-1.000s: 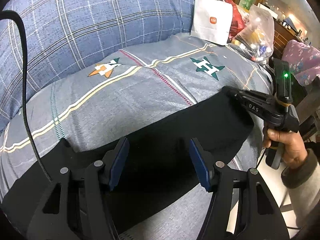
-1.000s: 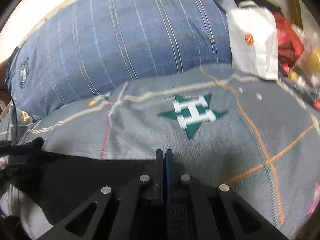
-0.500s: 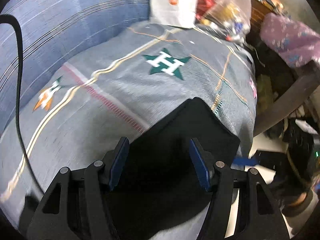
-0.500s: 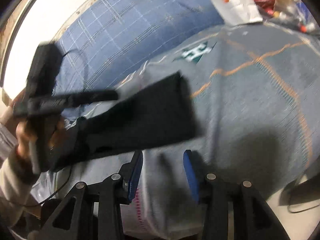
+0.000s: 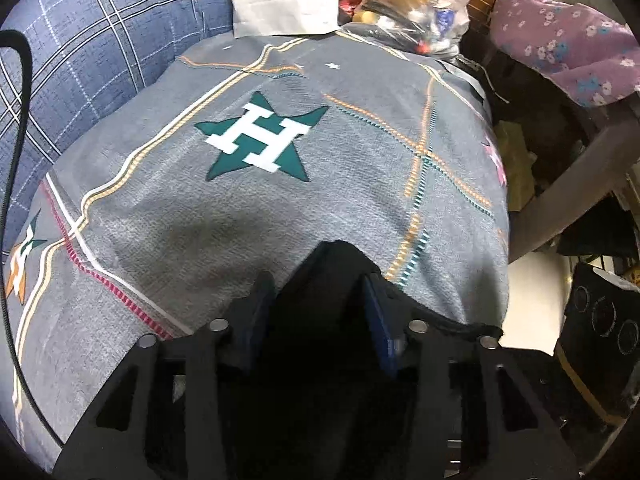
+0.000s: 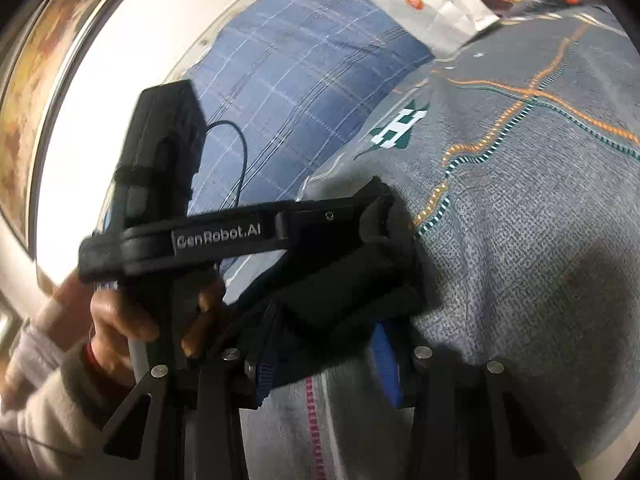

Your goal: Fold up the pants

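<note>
The black fabric pants (image 5: 332, 280) lie bunched on the grey bed cover with coloured stripes and star emblems (image 5: 360, 168), near its front edge.

Left claw (image 5: 320, 304): jaws have just been closing and stand at a moderate gap. A peaked fold of the pants sits between its blue-padded fingers (image 5: 376, 320). Whether the pads press on the cloth cannot be told from this view.

Right claw (image 6: 328, 344): jaws have just been opening and stand partly apart. A folded thickness of the pants (image 6: 352, 296) lies between and just ahead of the fingers (image 6: 386, 364); the pads appear clear of it.

Right wrist view only: the left claw (image 6: 376, 216) seen side-on, its tip buried in the raised edge of the pants, with the person's hand (image 6: 120, 316) and pale sleeve (image 6: 36, 380) on the handle.

Left wrist view only: the white paper bag with an orange logo (image 5: 280, 0) and a clear plastic bag of items (image 5: 416, 12) at the far end of the bed, a blue checked pillow (image 5: 92, 60) at left, and a purple floral cloth (image 5: 568, 44) at right.
</note>
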Demonstrator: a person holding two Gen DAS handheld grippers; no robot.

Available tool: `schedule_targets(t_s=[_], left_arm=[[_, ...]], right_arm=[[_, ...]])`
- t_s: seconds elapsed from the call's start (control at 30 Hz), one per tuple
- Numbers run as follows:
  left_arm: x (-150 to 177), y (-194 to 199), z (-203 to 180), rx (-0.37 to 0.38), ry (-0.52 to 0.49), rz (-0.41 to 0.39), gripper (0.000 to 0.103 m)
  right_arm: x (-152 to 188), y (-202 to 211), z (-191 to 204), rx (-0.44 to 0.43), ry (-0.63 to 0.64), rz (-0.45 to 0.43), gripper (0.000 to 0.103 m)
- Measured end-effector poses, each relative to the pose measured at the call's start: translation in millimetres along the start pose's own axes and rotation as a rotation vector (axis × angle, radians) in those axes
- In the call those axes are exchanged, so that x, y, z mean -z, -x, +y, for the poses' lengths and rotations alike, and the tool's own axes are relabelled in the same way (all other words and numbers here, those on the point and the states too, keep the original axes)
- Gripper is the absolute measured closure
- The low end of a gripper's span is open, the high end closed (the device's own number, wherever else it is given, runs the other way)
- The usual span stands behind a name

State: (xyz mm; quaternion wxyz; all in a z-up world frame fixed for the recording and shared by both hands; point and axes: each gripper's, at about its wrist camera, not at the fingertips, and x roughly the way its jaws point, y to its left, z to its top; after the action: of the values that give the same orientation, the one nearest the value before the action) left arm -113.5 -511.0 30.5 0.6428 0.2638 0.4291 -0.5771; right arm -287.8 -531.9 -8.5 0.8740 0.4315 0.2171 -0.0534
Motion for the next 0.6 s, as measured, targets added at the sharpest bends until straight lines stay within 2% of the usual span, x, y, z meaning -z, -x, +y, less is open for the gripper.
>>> schedule_targets(t_s=[0.07, 0.13, 0.17, 0.23, 0.3, 0.37, 0.47, 0.5, 0.57, 0.6], left_arm=[[1.5, 0.1, -1.1, -0.007, 0.001, -0.008, 0.059], [3.4, 1.1, 0.5, 0.002, 0.005, -0.011, 0.059], [3.7, 1.4, 1.5, 0.006, 0.007, -0.009, 0.059], [1.8, 1.7, 1.8, -0.001, 0.001, 0.007, 0.058], [-1.0, 1.2, 1.6, -0.008, -0.012, 0.029, 0.058], [-3.2, 0.5, 2.8, -0.028, -0.015, 0.039, 0.045], [-6.5, -3.7, 4.7, -0.043, -0.017, 0.027, 0.039], [-7.5, -4.4, 5.0, -0.037, -0.014, 0.022, 0.039], [-8.9, -6.6, 3.2, -0.024, -0.013, 0.010, 0.039], [-9.0, -6.7, 1.4, -0.025, -0.020, 0.006, 0.041]], right_arm=[[-2.8, 2.7, -2.7, -0.011, -0.084, 0.041, 0.057], [0.6, 9.8, -3.2, -0.046, -0.101, 0.065, 0.039], [1.0, 12.7, -1.4, -0.036, -0.071, 0.072, 0.037], [3.6, 14.9, 5.4, -0.007, -0.005, 0.091, 0.036], [2.2, 13.0, 4.2, 0.001, 0.003, 0.094, 0.036], [0.3, 7.0, 4.0, -0.017, -0.019, 0.081, 0.036], [-3.9, -7.0, 2.6, -0.020, -0.029, 0.060, 0.036], [-4.7, -9.0, 2.1, -0.013, -0.030, 0.047, 0.038], [-6.5, -12.4, 2.4, 0.027, -0.016, 0.034, 0.053], [-7.1, -14.9, 2.1, 0.047, -0.003, 0.035, 0.070]])
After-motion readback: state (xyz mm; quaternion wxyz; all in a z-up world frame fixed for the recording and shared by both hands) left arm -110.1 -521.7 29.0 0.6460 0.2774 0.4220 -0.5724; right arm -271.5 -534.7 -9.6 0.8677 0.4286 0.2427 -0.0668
